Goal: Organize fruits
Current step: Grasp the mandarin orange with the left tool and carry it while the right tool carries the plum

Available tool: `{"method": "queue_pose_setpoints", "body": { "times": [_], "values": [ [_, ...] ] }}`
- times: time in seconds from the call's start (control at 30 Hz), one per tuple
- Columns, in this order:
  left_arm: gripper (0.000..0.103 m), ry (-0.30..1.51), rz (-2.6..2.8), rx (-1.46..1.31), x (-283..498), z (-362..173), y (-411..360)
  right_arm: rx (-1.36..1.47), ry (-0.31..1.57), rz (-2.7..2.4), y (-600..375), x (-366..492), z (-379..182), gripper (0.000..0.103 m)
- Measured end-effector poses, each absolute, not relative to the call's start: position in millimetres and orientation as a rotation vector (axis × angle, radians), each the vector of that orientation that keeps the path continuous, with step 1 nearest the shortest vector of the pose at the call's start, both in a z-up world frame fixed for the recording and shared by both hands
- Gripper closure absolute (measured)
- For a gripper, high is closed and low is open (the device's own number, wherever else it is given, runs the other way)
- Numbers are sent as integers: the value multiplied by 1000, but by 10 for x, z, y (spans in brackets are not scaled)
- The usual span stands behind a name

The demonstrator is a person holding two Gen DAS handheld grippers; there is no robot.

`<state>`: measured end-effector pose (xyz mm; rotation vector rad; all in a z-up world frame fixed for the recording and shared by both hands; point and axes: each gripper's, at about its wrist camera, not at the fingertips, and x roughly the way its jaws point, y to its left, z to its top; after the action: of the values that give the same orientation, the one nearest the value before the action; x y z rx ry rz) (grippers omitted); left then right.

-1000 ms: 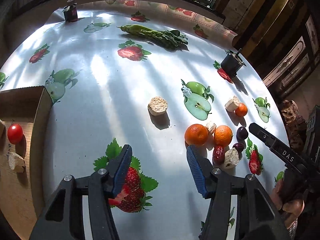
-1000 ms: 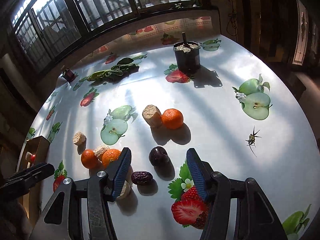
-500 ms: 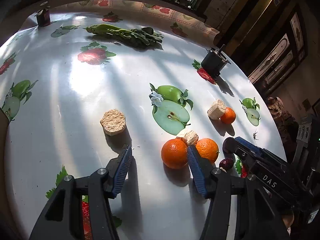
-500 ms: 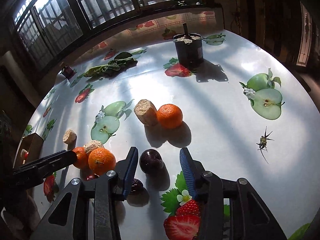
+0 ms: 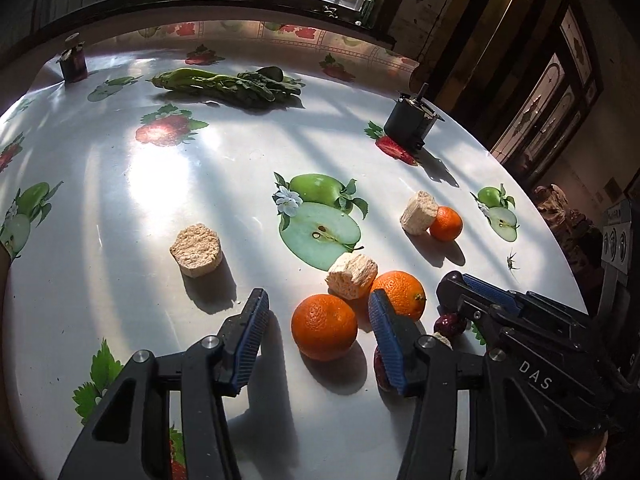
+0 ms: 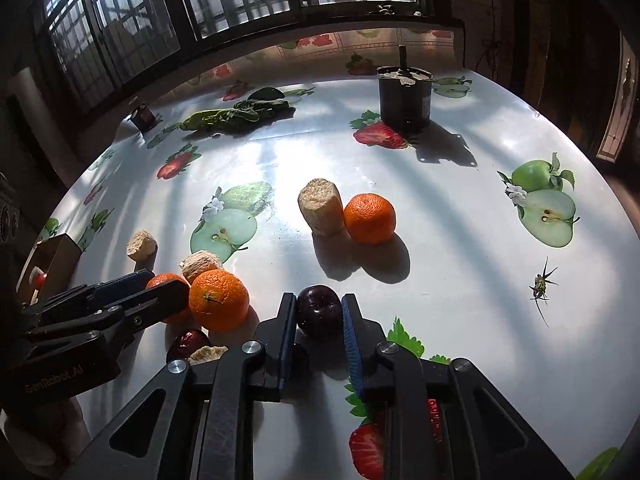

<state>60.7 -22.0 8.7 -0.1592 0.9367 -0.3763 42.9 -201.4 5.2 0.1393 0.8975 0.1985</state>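
We saw a round tabletop (image 5: pixel 120 208) w/ a glossy fruit-print cover, sunlit in stripes. At the far side lay a bunch of greens (image 5: pixel 228 84); a dark can (image 6: pixel 405 98) stood upright near the far right edge, a small jar (image 5: pixel 74 64) at the far left. At the left edge, in the right wrist view, sat a cardboard box (image 6: pixel 56 252) w/ a red tomato (image 6: pixel 40 279) inside.

Our left gripper (image 5: pixel 316 328) sat low over the tabletop, its blue-padded fingers (image 5: pixel 248 332) closing around the near orange (image 5: pixel 324 326); the right finger looked about touching the peel, the left one still apart w/ a gap. So the orange was between them, resting on the tabletop, not yet pinched. A 2nd orange (image 5: pixel 400 294) sat just behind the right finger, touching a pale chunk (image 5: pixel 352 276).

Our right gripper (image 6: pixel 318 320) had its fingers (image 6: pixel 352 332) closed snug on a dark plum (image 6: pixel 319 310), pads on both sides, plum at the tips, on or just at the tabletop – couldn't tell which.

Farther back a small orange (image 6: pixel 369 218) touched another chunk (image 6: pixel 322 212); a 3rd chunk (image 5: pixel 196 250) stood alone to the left. A red date (image 6: pixel 188 342) lay between the grippers, next to a chunk bit (image 6: pixel 208 354). A small spider-like figure (image 6: pixel 540 284) showed at right; real or printed, couldn't tell.
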Motion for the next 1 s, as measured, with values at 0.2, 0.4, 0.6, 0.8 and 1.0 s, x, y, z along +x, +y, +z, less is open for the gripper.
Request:
{"method": "queue_pose_setpoints", "body": {
  "times": [0.2, 0.4, 0.6, 0.8, 1.0],
  "values": [
    [74, 924, -394, -134, 535, 79, -235, 135, 893, 191, -2011, 422, 54, 80],
    [74, 914, -381, -128, 484, 161, -225, 151, 882, 168, -2046, 414, 68, 80],
    [74, 838, -369, -214, 144, 563, 43, 183, 843, 163, -2126, 362, 147, 80],
    [74, 798, -232, -352, -335, 774, 917, 151, 806, 121, -2112, 274, 214, 80],
    [74, 764, 32, -409, -643, 821, 2022, 167, 782, 183, -1848, -24, 537, 80]
  ]
}}
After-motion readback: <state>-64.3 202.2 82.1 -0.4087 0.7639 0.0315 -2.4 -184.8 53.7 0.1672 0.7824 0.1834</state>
